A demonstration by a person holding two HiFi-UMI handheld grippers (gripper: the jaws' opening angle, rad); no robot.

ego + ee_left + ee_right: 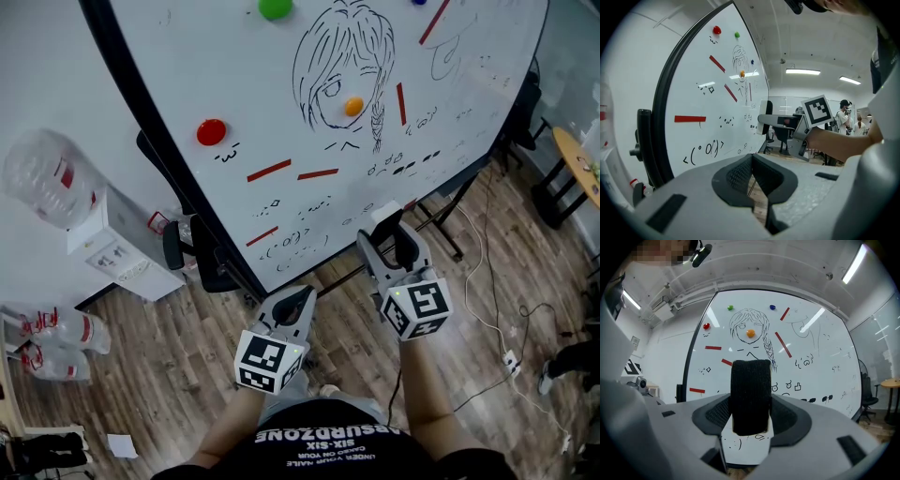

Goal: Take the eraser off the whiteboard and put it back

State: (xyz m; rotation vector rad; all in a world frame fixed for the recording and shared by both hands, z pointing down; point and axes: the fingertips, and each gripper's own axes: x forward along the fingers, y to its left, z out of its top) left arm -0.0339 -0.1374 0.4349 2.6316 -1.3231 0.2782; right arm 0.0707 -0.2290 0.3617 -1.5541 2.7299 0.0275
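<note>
Eraser is shown clamped between the jaws of the right gripper, clear of the whiteboard and held level in front of its lower part. By that showing, the first half of the task is judged done: the block has been taken off the board, and only the putting back is left. In the head view the eraser is seen as a pale block at the far tip of the right gripper, just before the board's lower edge; whether it touches the surface cannot be told. The left gripper is kept low and to the left with its jaws together and nothing between them. The eraser is a rectangular block with a rounded top, faced in black fuzzy felt over a pale body. It is pressed on both sides by dark, finely ribbed pads set in matte grey shells. The whiteboard is smooth and glossy, with ceiling lights mirrored in it, and is edged by a dark frame. Black line drawings, flat red strips and domed round magnets in red, orange and green are spread across it. Wood planks are seen on the floor below.
</note>
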